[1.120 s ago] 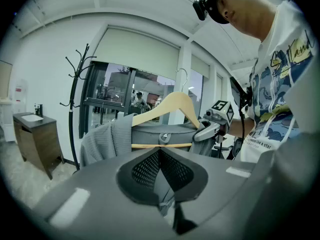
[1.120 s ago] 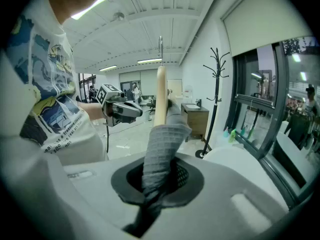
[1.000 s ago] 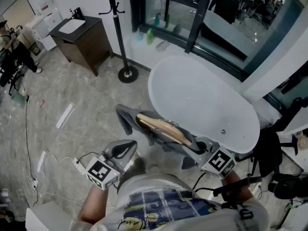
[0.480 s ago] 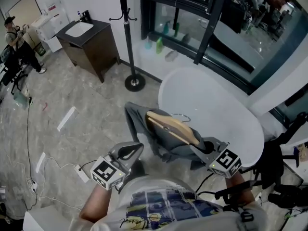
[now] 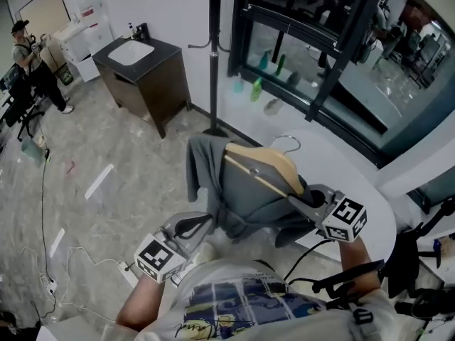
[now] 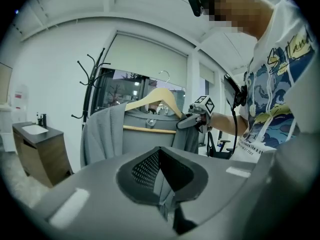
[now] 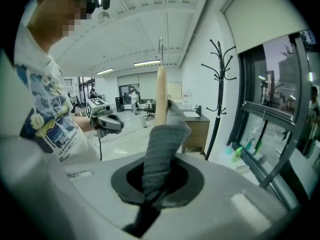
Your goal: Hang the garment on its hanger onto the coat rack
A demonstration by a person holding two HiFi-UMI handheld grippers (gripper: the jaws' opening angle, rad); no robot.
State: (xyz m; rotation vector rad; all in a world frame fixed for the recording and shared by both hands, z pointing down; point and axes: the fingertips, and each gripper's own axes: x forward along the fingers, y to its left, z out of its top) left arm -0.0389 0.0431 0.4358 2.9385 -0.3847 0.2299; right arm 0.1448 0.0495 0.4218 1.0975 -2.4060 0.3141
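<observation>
Dangling garment point(image 5: 242, 197) near coat rack point(image 5: 212, 55)

marbled floor point(image 5: 121, 163) bears a dark cabinet point(image 5: 148, 84), coat rack point(image 5: 213, 66) and cables point(image 5: 41, 203).

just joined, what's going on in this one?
A person with a gripper in each hand holds up a grey garment on a wooden hanger. The right gripper is shut on the garment at one end of the hanger and bears it. The left gripper is shut and empty, low beside the garment. The coat rack stands beyond, by the wall. The hook of the hanger is free, so nothing is hung yet.
</observation>
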